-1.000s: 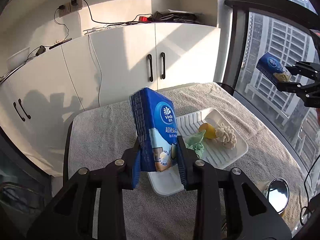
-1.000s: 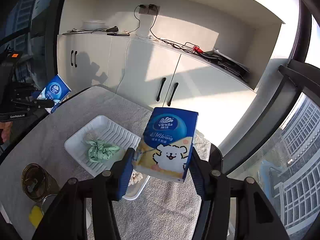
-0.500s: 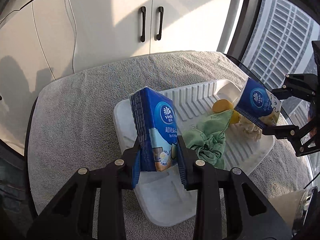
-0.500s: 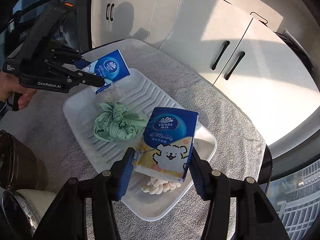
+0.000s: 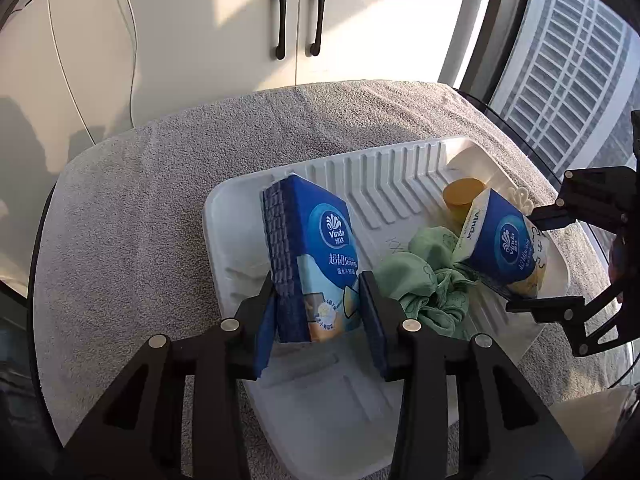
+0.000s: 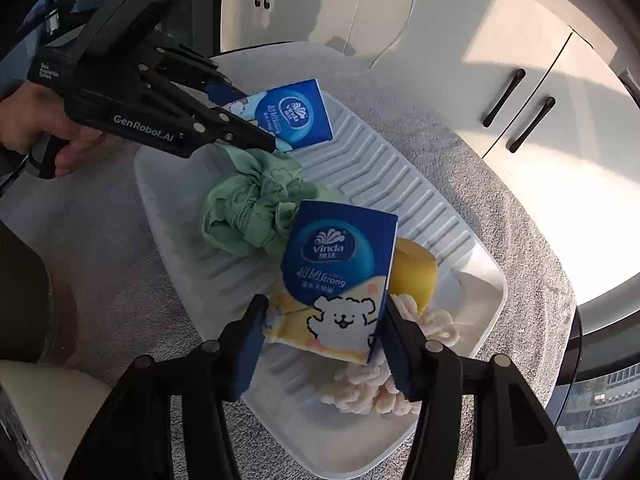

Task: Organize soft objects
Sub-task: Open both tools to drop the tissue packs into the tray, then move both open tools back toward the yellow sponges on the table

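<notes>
Left gripper (image 5: 320,308) just easing apart around a tissue pack (image 5: 316,256). Right gripper (image 6: 322,336) clamped on another pack (image 6: 336,280), both over the tray (image 5: 400,176); bare towel (image 5: 132,216) beyond its rim.

White tray (image 5: 240,216) bare at its ribbed upper middle and lower left, green cloth (image 5: 424,280), yellow cup (image 5: 460,196) crowding its right side

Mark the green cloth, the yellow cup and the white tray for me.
green cloth (image 6: 256,208), right wrist view, on its bunched middle.
yellow cup (image 6: 414,272), right wrist view, on its side wall.
white tray (image 5: 240,248), left wrist view, on its bare left end.
</notes>
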Available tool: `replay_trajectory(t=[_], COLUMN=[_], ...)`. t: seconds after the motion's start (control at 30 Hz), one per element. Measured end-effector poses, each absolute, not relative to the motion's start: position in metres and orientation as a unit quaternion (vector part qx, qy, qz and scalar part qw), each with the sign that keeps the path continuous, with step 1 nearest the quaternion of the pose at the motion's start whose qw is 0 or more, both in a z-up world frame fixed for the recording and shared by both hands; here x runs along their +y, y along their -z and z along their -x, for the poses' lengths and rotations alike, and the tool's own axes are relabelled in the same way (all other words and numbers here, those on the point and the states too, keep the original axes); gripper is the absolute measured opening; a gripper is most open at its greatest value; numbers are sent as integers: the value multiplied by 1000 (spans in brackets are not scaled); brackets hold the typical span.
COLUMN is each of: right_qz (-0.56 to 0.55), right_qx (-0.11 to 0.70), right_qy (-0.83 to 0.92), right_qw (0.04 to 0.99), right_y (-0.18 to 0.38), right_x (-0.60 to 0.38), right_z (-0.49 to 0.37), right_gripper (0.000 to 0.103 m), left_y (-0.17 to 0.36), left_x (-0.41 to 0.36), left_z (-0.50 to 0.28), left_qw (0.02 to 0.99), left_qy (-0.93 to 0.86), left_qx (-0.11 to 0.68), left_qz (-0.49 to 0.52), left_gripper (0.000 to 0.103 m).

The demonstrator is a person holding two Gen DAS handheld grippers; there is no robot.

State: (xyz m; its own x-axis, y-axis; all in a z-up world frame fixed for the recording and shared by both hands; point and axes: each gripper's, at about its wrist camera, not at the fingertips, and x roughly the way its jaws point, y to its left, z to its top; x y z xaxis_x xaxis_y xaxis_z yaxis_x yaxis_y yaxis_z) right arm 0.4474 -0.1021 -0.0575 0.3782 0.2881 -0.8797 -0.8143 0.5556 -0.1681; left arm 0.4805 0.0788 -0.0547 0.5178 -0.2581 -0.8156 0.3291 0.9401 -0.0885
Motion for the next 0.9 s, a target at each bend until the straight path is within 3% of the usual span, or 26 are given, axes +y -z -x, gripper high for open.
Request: replay_trajectory(t=[0.17,0.23,0.33,0.43,0.67,0.9], right_qz=[300,296,288,286,250,209], right_qx=[424,417,409,404,385,371], right_qy=[-349,-348,-346,-345,-328,-289], right_qw=[780,785,794,798,826,857], right_y=[53,48,40,32,1,-31], right_x=[-103,-103,-106,-109,-134,-182], right_z=[-448,-447,-447,-445,-444,-426], right_gripper=[61,68,81,85,87,91], left_y=[52,47,40,32,3,-21], left_x=[83,83,85,89,106,125], left_z=[-479,-478,-475,-472,-453,-414], left_qw=[874,878,882,887,905,921], left_qy=[161,161,162,158,147,122], left_qx=[457,450,443,435,400,371], left_qz=[-27,-25,-20,-12,12,19], left_gripper=[62,78,80,82,99,103])
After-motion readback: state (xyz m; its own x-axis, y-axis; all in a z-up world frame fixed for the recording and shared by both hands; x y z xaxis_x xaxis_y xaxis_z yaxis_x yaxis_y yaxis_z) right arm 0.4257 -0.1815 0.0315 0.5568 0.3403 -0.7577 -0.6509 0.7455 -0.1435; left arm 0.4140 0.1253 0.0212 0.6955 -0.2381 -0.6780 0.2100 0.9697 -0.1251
